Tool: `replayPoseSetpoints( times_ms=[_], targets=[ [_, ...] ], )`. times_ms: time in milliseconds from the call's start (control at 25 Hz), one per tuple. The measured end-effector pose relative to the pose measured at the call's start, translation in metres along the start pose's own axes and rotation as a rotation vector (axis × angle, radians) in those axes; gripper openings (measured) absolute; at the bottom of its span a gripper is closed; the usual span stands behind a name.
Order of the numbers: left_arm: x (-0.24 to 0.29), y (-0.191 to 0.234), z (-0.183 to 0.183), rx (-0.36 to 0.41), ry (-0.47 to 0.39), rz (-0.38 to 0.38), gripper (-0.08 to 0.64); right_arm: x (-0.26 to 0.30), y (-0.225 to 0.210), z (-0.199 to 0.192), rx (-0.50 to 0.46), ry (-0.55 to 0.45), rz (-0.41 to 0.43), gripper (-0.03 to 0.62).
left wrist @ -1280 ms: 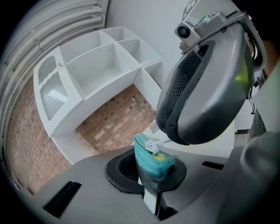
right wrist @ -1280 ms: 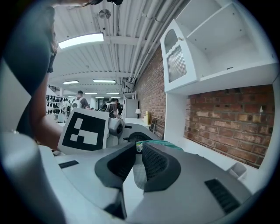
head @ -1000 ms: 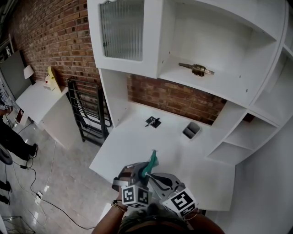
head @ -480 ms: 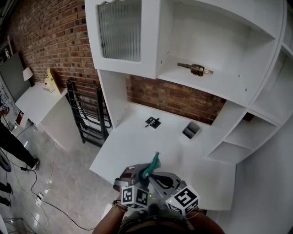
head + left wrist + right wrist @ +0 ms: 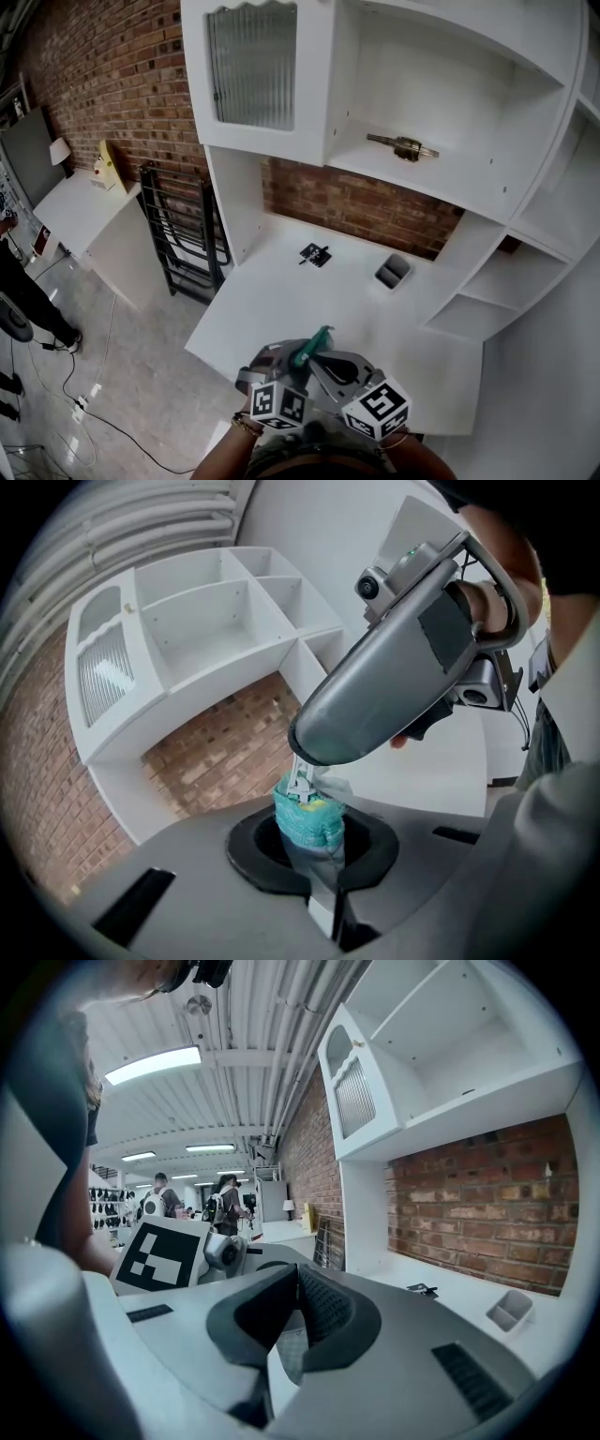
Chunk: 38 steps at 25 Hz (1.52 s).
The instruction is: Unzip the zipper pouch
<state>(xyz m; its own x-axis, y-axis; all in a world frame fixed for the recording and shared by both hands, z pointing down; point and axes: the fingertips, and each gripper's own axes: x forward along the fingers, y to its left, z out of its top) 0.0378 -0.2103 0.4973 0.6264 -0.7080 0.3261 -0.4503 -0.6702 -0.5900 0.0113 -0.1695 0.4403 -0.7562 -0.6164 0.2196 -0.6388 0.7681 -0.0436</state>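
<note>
Zipper pouch (image 5: 310, 344): teal and knitted-looking, held up in the air in front of you above the near edge of the white desk (image 5: 281, 291), between your two grippers.
Pouch in the left gripper view: it stands upright (image 5: 309, 819), lower end sunk between the jaws, top end with a yellow patch facing the other tool.
Left gripper (image 5: 319, 853): your jaws are clamped on the lower part of the pouch, with the fabric bunched between the pads. In the head view it sits at bottom centre (image 5: 292, 359), with its marker cube toward you.
Zipper pull (image 5: 300, 785): a small metal tab standing straight up from the top of the pouch, its upper end running into the tip of your other tool.
Right gripper (image 5: 306, 757): it comes down on the pouch from above; in its own view the jaws (image 5: 295, 1274) are pressed together with no gap, and you look to have the pull pinched at the very tips.
Desk surface: a small grey tray (image 5: 393, 272) and a small black item (image 5: 314, 253) lie near the brick back wall, well apart from the pouch.
Upper shelf: a metal object (image 5: 403, 144) lies there.
</note>
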Motion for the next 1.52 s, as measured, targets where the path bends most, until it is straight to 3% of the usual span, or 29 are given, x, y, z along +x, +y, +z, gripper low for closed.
replayPoseSetpoints(
  times_ms=[280,880,1320,1520],
  targets=[
    [-0.004,-0.003,0.002,-0.020,-0.006,-0.019,0.003,-0.002,-0.025,0.002,-0.024,0.005,-0.122,0.005],
    [-0.009,-0.004,0.003,-0.040,-0.023,-0.021,0.003,-0.003,-0.035,-0.001,-0.010,0.003,-0.140,0.005],
    [-0.013,-0.005,0.013,-0.130,-0.082,-0.081,0.003,-0.007,-0.047,0.001,-0.044,0.016,-0.183,0.006],
    [-0.016,-0.007,0.012,-0.130,-0.082,-0.090,0.003,-0.007,-0.045,0.000,-0.045,0.021,-0.181,0.006]
  ],
)
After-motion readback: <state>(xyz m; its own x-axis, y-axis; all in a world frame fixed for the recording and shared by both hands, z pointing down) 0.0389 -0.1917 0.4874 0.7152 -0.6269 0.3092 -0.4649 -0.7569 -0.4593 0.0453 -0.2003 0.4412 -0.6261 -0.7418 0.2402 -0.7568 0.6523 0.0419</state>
